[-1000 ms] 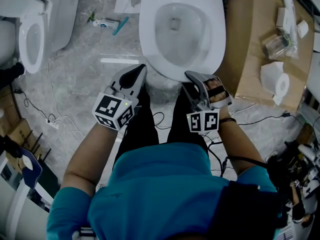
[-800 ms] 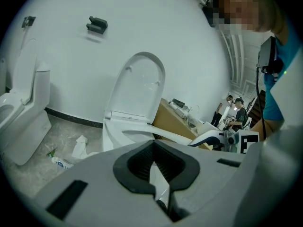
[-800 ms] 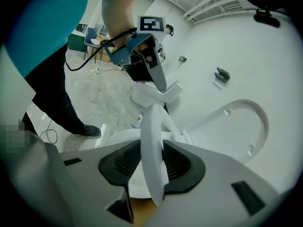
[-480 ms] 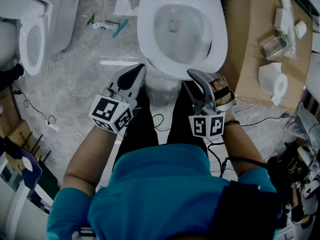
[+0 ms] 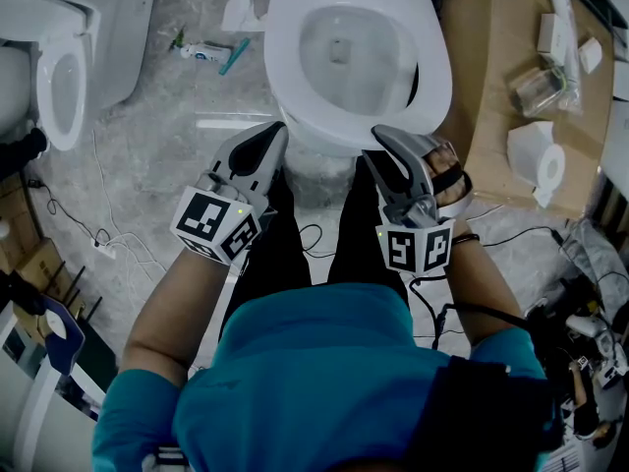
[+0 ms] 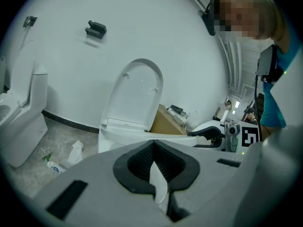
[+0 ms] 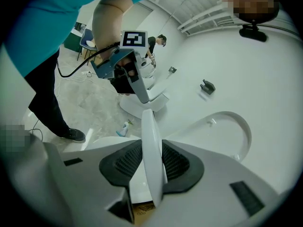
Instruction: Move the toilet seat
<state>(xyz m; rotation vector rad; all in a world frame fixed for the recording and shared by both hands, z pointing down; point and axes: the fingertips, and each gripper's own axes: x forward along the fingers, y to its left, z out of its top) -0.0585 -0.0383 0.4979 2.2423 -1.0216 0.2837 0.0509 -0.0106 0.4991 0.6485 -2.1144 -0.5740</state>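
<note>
both left tongs (image 5: 272, 132) and right tongs (image 5: 384, 134) pinch just the front edge of the toilet seat (image 5: 430, 67), so if you lift unevenly it could slip and slam.

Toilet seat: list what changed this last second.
The right gripper, its jaws just closing on the front rim of the toilet seat, rose and lifted it; a dark gap widened at its right side. The left gripper barely shifted, rim between its jaws. The floor tube stayed put.

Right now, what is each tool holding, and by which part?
The right tool, whose jaws have just been closing, clamps the seat by its front rim. The left tool, shut, holds nothing.
</note>
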